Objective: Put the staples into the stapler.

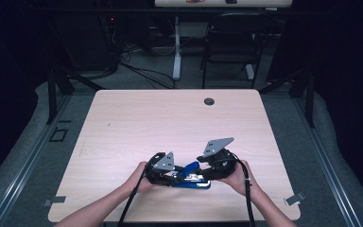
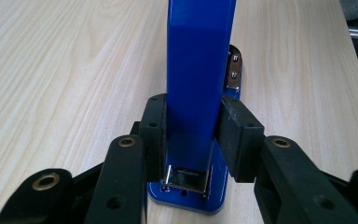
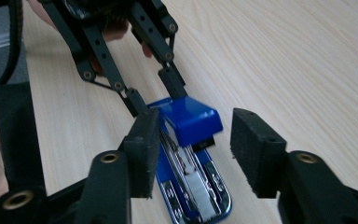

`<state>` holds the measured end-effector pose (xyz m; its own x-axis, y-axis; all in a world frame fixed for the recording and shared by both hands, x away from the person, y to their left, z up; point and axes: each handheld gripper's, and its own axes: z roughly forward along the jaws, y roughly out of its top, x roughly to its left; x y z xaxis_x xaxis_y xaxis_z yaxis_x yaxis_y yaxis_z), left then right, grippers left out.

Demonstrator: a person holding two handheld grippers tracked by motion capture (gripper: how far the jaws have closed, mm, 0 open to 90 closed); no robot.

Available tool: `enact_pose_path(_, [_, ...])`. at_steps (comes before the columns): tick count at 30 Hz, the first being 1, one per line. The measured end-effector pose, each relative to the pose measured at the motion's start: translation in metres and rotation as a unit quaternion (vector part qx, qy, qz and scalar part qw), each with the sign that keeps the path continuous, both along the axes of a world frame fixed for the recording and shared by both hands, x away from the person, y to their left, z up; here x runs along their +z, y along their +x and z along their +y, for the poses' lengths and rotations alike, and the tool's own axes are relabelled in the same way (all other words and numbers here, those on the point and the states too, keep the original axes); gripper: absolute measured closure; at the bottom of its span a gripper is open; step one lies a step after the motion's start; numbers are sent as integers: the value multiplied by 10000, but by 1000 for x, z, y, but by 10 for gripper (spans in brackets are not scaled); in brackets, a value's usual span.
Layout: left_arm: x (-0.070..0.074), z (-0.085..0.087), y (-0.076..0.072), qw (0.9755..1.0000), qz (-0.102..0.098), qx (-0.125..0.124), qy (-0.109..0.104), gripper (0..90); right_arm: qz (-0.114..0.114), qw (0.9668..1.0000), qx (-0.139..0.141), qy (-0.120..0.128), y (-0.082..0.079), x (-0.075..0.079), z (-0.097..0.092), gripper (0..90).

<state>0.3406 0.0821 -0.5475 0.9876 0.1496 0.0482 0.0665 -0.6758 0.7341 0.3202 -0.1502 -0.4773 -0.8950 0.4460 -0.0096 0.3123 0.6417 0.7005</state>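
A blue stapler (image 1: 194, 183) lies near the table's front edge with its top arm swung up off the base. In the left gripper view my left gripper (image 2: 196, 140) is shut on that blue arm (image 2: 198, 56), a pad pressing each side near the hinge. In the high view the left gripper (image 1: 178, 177) is at the stapler's left end and my right gripper (image 1: 197, 168) at its raised tip. In the right gripper view the right gripper (image 3: 198, 148) stands open around the arm's blue front end (image 3: 191, 119); the right pad (image 3: 256, 149) is clear of it. The metal staple channel (image 3: 193, 186) lies exposed below.
The light wooden table (image 1: 170, 123) has a round cable hole (image 1: 209, 101) near its far edge. Beyond it stand a dark chair (image 1: 231, 42) and a white desk leg (image 1: 176, 47), with cables on the floor. Both forearms enter from the bottom.
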Motion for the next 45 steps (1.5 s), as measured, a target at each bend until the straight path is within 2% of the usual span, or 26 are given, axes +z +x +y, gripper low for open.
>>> enact_pose_path(3, [-1,0,0,10000,-3,-11,-14,647,-14,10000,69,-38,1,0,4,612])
enact_pose_path(4, [-1,0,-1,10000,-9,-5,-22,647,-6,9999,83,-105,2,0,5,612])
enact_pose_path(8, [-2,-1,0,10000,35,-2,-36,629,71,10000,41,7,2,-2,2,619])
enact_pose_path(9, [-2,0,0,9999,108,6,-110,629,107,9999,35,23,2,-3,1,618])
enact_pose_path(10, [-1,2,1,9997,143,33,-211,549,161,9998,0,76,2,-6,-3,617])
enact_pose_path(11, [0,4,2,9996,179,44,-219,497,179,9998,-33,93,1,-8,-4,616])
enact_pose_path(13, [2,9,5,9994,180,117,-258,452,242,9996,-60,125,1,-10,-7,615])
enact_pose_path(14, [3,12,7,9991,253,162,-297,421,269,9996,-72,111,1,-11,-9,615])
enact_pose_path(15, [3,12,7,9991,253,162,-297,404,269,9996,-72,111,1,-11,-9,615])
enact_pose_path(16, [4,17,10,9986,280,284,-342,397,349,9991,-132,177,2,-14,-11,614])
enact_pose_path(17, [4,17,10,9986,280,284,-342,381,349,9991,-132,177,2,-14,-11,614])
enact_pose_path(18, [4,22,13,9979,336,397,-389,365,454,9986,-173,209,3,-16,-14,614])
enact_pose_path(19, [4,22,13,9979,336,397,-389,357,478,9985,-137,221,4,-18,-16,614])
enact_pose_path(20, [5,26,15,9973,351,507,-401,346,511,9983,-146,221,5,-19,-18,613])
enact_pose_path(24, [6,33,19,9963,402,647,-394,303,574,9980,-149,240,6,-24,-21,609])
enact_pose_path(25, [6,35,20,9960,421,697,-380,260,637,9974,-148,306,7,-26,-24,608])
enact_pose_path(26, [5,39,23,9951,476,799,-347,245,648,9973,-151,319,8,-27,-24,607])
enact_pose_path(27, [5,39,23,9951,476,799,-347,233,648,9973,-151,319,8,-27,-24,607])
enact_pose_path(30, [5,46,26,9935,544,941,-326,222,727,9969,-159,242,9,-32,-27,599])
enact_pose_path(35, [6,50,29,9925,553,1041,-337,214,869,9959,-193,154,11,-39,-29,589])
enact_pose_path(43, [5,50,32,9922,583,1080,-229,213,1135,9933,-210,-85,14,-49,-30,569])
enact_pose_path(45, [5,49,32,9919,567,1111,-240,210,1191,9925,-259,-41,15,-51,-30,566])
